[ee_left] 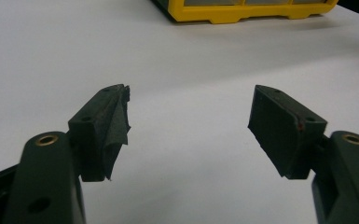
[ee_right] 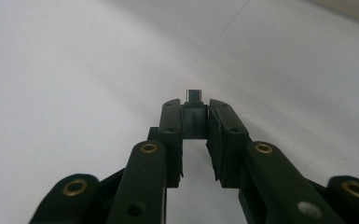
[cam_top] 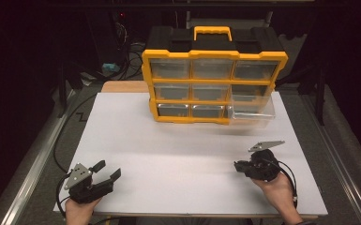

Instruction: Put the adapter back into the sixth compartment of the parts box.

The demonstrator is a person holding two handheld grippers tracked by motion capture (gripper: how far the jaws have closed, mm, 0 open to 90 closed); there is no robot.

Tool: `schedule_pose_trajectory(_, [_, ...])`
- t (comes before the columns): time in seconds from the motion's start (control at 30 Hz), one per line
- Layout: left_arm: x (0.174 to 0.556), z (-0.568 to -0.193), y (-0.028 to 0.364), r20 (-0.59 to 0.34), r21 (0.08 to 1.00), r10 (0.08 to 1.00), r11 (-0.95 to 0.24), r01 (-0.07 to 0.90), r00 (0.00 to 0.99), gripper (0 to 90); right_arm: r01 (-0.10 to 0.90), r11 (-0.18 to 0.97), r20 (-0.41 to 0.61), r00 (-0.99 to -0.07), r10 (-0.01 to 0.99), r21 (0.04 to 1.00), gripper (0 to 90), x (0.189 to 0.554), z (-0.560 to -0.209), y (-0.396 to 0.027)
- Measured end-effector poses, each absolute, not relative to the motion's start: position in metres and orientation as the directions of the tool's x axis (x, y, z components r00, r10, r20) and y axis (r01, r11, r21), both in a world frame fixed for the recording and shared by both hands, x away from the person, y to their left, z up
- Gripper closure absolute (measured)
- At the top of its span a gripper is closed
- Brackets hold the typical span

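Jaws of the right gripper (ee_right: 195, 116) clamp a small grey part (ee_right: 195, 112) above the surface (cam_top: 169, 154); left gripper (ee_left: 191, 126) jaws are released. One clear drawer (cam_top: 253, 111) protrudes from the organizer (cam_top: 214, 75), contents indiscernible.

Tongs (ee_right: 195, 112) clamped on small grey adapter (ee_right: 195, 120) — plug tip protruding — above white table (ee_right: 74, 70).
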State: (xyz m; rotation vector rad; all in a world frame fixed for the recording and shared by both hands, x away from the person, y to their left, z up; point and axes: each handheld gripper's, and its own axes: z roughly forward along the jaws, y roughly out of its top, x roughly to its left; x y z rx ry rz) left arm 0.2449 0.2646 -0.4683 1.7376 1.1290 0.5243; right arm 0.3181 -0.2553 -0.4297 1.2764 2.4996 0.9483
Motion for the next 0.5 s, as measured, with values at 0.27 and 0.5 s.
schedule_pose_trajectory(0.27, [0.246, -0.469, 0.265, -0.142, 0.882, 0.869, -0.107, 0.459, 0.475, 29.4, 0.643, 0.342, 0.147, -0.582, 0.8, 0.686, 77.0, 0.305, -0.433, -0.272])
schedule_pose_trajectory(0.5, [0.246, -0.47, 0.265, -0.145, 0.88, 0.87, -0.104, 0.463, 0.471, 29.3, 0.626, 0.285, 0.169, -0.564, 0.808, 0.726, 76.9, 0.296, -0.431, -0.286])
